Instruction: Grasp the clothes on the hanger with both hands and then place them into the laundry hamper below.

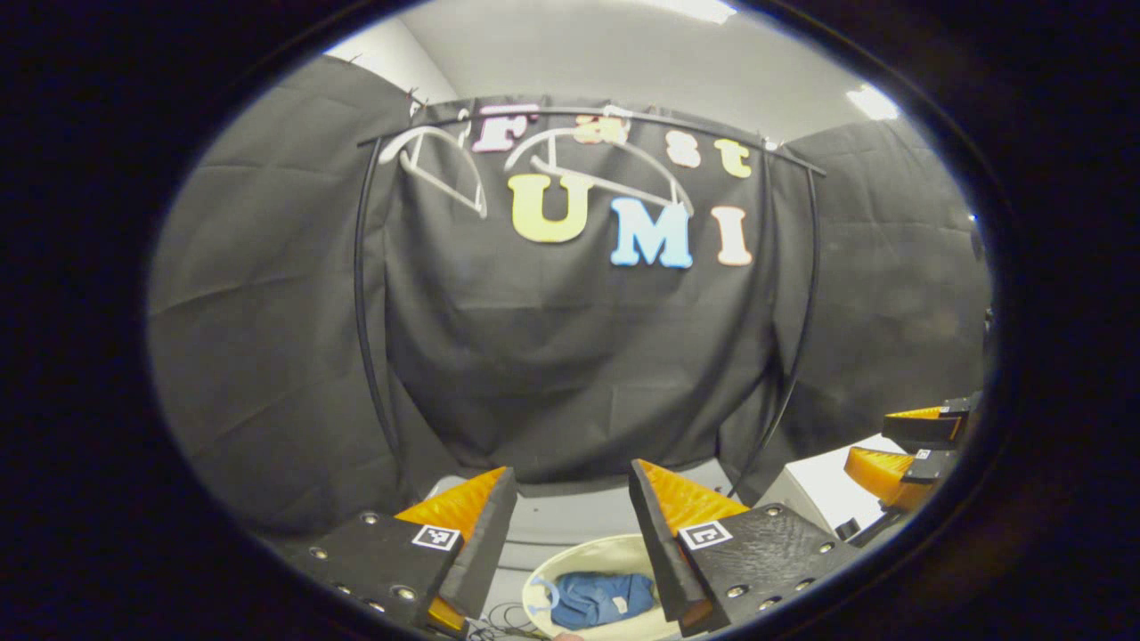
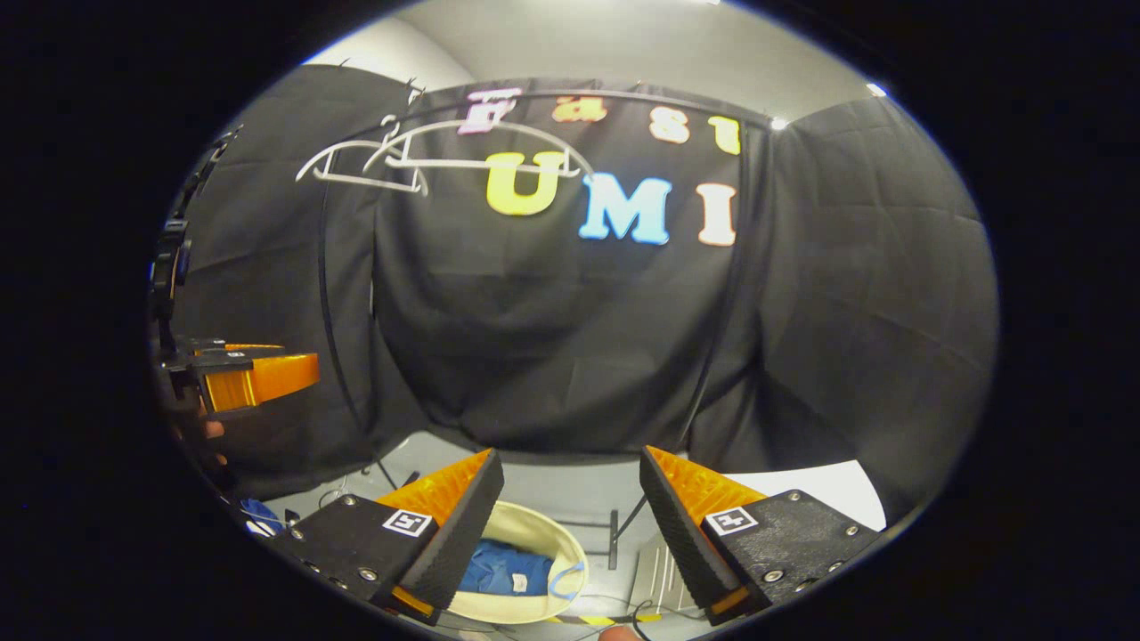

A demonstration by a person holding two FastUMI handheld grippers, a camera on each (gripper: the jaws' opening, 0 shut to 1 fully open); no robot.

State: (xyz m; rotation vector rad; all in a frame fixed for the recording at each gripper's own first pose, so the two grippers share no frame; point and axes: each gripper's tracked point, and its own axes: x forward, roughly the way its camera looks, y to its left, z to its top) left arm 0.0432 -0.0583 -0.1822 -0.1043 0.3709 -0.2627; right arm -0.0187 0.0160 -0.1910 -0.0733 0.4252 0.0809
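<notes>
**Clothes in hamper, both grippers empty**

Blue clothes (image 1: 598,598) lie inside the cream laundry hamper (image 1: 543,579), low between the left gripper (image 1: 570,525) fingers, not touching them. Both the left and the right gripper (image 2: 570,525) are spread wide, holding nothing. Two bare white hangers (image 1: 588,174) hang on the black rail (image 1: 623,120). Left gripper view catches a white table (image 1: 828,490); right gripper view shows the hamper's stand (image 2: 614,534).

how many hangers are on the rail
2. Both are bare white plastic hangers on the black metal rail: one near its left end, the other just right of it. Others may be hidden.
</notes>
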